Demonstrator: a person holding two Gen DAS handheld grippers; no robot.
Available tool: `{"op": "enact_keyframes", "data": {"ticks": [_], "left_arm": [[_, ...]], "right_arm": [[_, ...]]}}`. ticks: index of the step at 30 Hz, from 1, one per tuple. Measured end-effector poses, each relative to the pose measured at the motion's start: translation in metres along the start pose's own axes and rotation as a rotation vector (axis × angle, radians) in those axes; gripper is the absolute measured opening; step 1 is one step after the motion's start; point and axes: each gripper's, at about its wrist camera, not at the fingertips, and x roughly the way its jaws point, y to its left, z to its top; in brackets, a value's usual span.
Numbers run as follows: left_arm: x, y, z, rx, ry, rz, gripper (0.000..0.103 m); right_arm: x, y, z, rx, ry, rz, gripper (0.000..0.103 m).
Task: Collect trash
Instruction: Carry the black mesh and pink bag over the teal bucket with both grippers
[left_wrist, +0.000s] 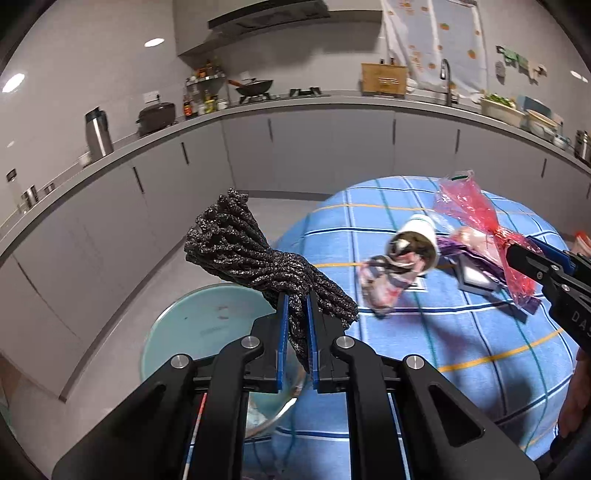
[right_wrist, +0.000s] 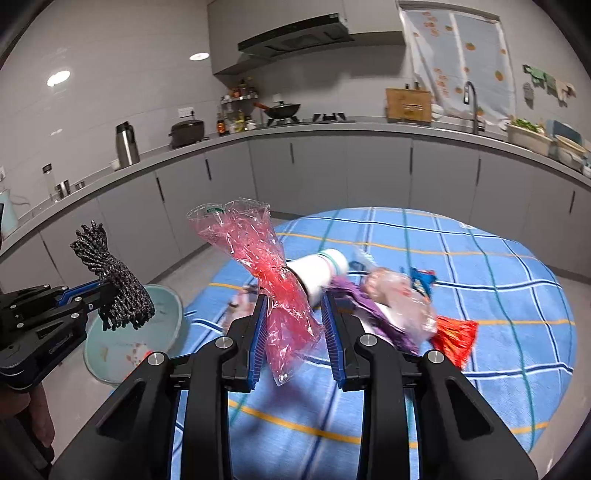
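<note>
Two hand-held grippers: left (left_wrist: 297, 325) clamps one rope bundle (left_wrist: 255, 258), right (right_wrist: 293, 332) one red wrapper (right_wrist: 266, 273).

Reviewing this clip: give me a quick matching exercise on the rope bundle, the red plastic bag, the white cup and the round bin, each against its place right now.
1 rope bundle
2 red plastic bag
3 white cup
4 round bin

A lying on its side on the blue checked cloth
B on the floor beside the table
C in the left gripper
D in the right gripper

Pairs: 1-C, 2-D, 3-A, 4-B

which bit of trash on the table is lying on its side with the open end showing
The white paper cup, tipped over among flat wrappers on the blue checked cloth.
</note>
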Motion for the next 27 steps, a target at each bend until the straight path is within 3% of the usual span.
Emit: {"op": "enact_keyframes", "data": {"ticks": [27], "left_arm": [[0.018, 0.095, -0.024, -0.113, 0.065, 0.139, 0.010]], "right_arm": [[0.043, 0.098, 0.023, -0.113, 0.017, 0.174, 0.030]]}}
